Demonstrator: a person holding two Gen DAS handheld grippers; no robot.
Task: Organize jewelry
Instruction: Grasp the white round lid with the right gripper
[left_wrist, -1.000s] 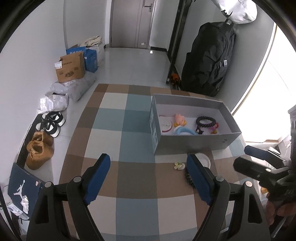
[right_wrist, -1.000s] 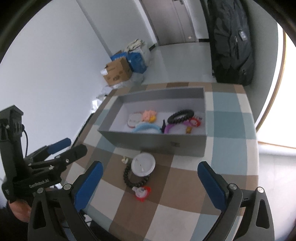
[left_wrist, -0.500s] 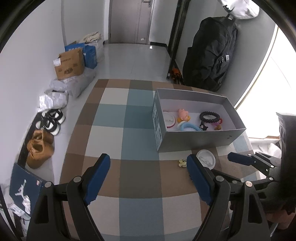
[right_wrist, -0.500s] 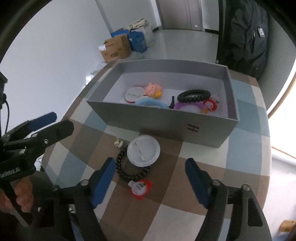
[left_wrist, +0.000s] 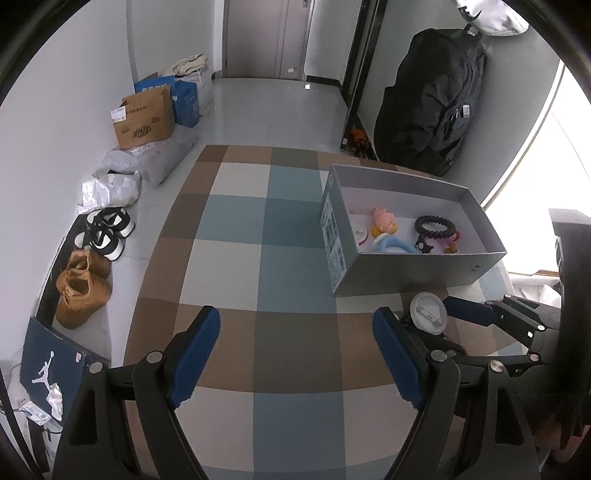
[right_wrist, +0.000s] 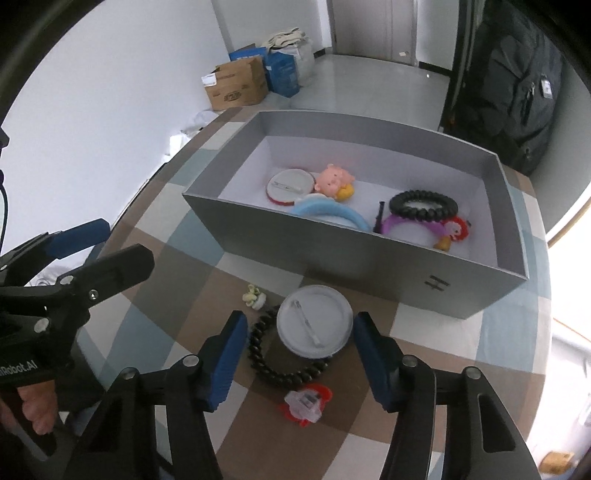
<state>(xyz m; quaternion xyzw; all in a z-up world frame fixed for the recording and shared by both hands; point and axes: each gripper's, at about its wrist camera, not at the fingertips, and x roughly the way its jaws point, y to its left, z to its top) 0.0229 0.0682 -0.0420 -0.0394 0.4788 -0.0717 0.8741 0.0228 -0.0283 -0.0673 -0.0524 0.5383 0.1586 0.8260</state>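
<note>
A grey open box (right_wrist: 413, 266) stands on the checked table and holds a black bead bracelet (right_wrist: 423, 205), a pink pig charm (right_wrist: 334, 178), a blue band and other trinkets. In front of it lie a white round pin badge (right_wrist: 314, 320), a black bead bracelet (right_wrist: 284, 369), a red clip (right_wrist: 306, 402) and a small cream flower (right_wrist: 254, 296). My right gripper (right_wrist: 299, 354) is open with its fingers on either side of the badge. My left gripper (left_wrist: 295, 354) is open and empty over bare table, left of the box (left_wrist: 402, 269). The badge also shows in the left wrist view (left_wrist: 428, 313).
The round table (left_wrist: 240, 258) is covered in a blue, brown and white checked cloth. On the floor to the left are shoes (left_wrist: 83, 284), cardboard boxes (left_wrist: 144, 118) and bags. A black backpack (left_wrist: 428, 107) hangs at the far wall.
My right gripper has moved forward and down to the white badge, its fingers narrowing around it. My left gripper has shifted a little with its jaws still wide.
</note>
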